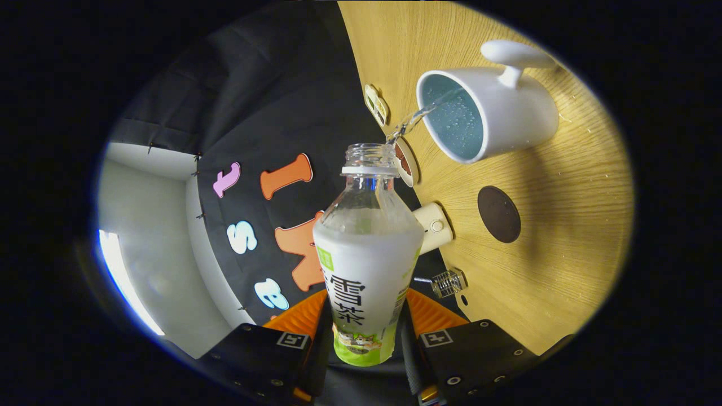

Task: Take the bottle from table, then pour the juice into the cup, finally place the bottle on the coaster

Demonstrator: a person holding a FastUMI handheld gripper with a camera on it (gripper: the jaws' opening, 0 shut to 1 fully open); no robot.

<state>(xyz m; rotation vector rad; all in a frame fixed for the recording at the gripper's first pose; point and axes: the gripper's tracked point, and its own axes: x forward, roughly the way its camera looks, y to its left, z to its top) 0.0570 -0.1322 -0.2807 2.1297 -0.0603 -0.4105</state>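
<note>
My gripper is shut on the bottle, a clear plastic bottle with a white and green label and no cap, held between both fingers. The whole view is rolled sideways, so the bottle is tilted toward the table. A thin clear stream runs from the bottle's mouth into the white cup, which has a blue inside, a handle and bubbling liquid in it. The cup stands on the wooden table just beyond the bottle's mouth. A round dark brown coaster lies on the table beside the cup.
Along the table's far edge sit a small cream cylinder, a small clear faceted object, a round dark-centred disc partly hidden behind the bottle neck, and a small label-like piece. The booth's black cloth wall rises behind them.
</note>
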